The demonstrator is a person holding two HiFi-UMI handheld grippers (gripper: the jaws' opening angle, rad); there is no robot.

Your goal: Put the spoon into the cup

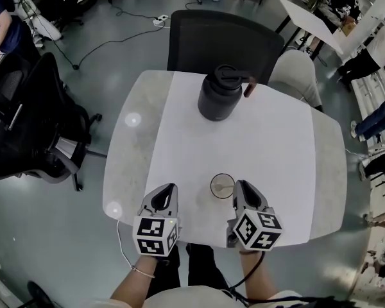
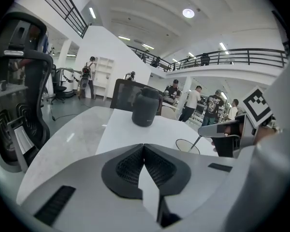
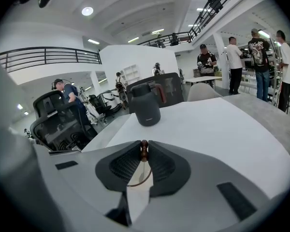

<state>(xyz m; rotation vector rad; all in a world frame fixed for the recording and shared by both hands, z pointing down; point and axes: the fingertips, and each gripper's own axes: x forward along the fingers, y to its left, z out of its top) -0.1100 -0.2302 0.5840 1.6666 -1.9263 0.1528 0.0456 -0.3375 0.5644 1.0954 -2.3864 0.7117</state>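
We see the thin metal spoon with a dark brown beaded handle end (image 3: 143, 151) pinched near the tips of the narrowly set jaws of the right gripper (image 3: 144, 145). Its shaft slants down into the clear glass cup (image 1: 222, 186). The cup stands on the white sheet (image 1: 256, 133) near the near edge of the pale grey stone counter (image 1: 129, 172). The left gripper (image 2: 144, 148), just left of the cup, has its jaws together with nothing between them. Both grippers tilt forward and down, side by side at the near edge.
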